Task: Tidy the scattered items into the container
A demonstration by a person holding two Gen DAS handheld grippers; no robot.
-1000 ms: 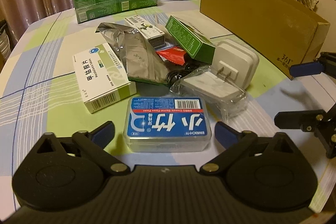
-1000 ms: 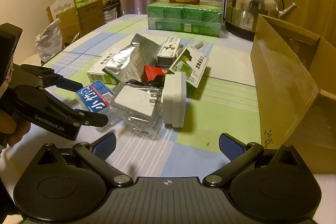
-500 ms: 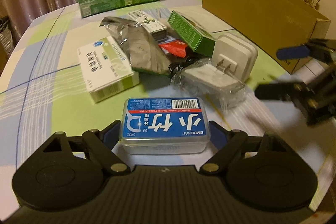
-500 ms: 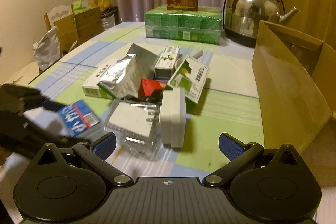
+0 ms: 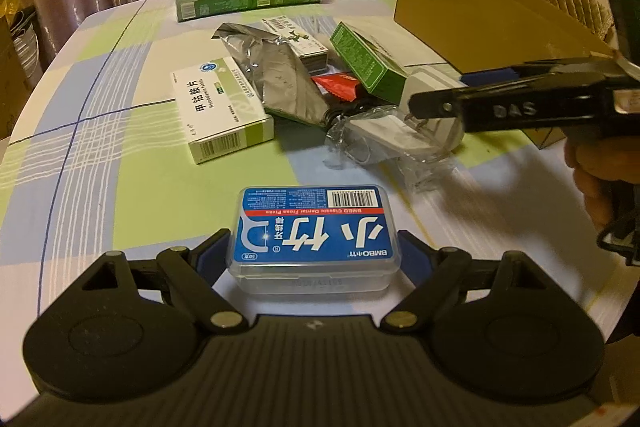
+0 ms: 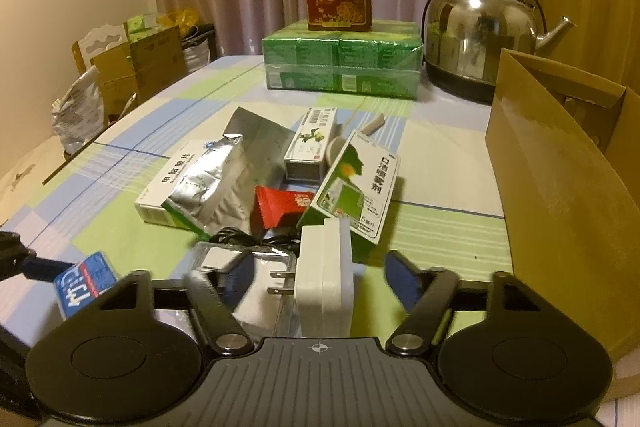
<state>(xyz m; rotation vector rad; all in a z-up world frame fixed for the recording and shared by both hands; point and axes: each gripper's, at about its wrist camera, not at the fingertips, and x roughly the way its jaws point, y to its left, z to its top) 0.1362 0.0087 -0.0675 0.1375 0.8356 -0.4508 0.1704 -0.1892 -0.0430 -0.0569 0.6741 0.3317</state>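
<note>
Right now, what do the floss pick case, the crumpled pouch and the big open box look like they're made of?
Floss pick case: clear rigid plastic, glossy; see-through walls, blue printed label on the lid.
Crumpled pouch: looks like metallised foil, silver and shiny; sharp creases catch the light. Could be foil-laminated plastic.
Big open box: brown cardboard, matte; folded flaps, plain raw edges.

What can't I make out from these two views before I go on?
- Carton inside: both views, its own near wall hides it.
- Right gripper jaws closing around the charger: right view, motion blur on the left finger hides any pad contact.
- Clear pack: left view, the right gripper's finger crosses it.
- Black cable: right view, mostly under the pile.
- Floss box: left view, whether it is off the table.
</note>
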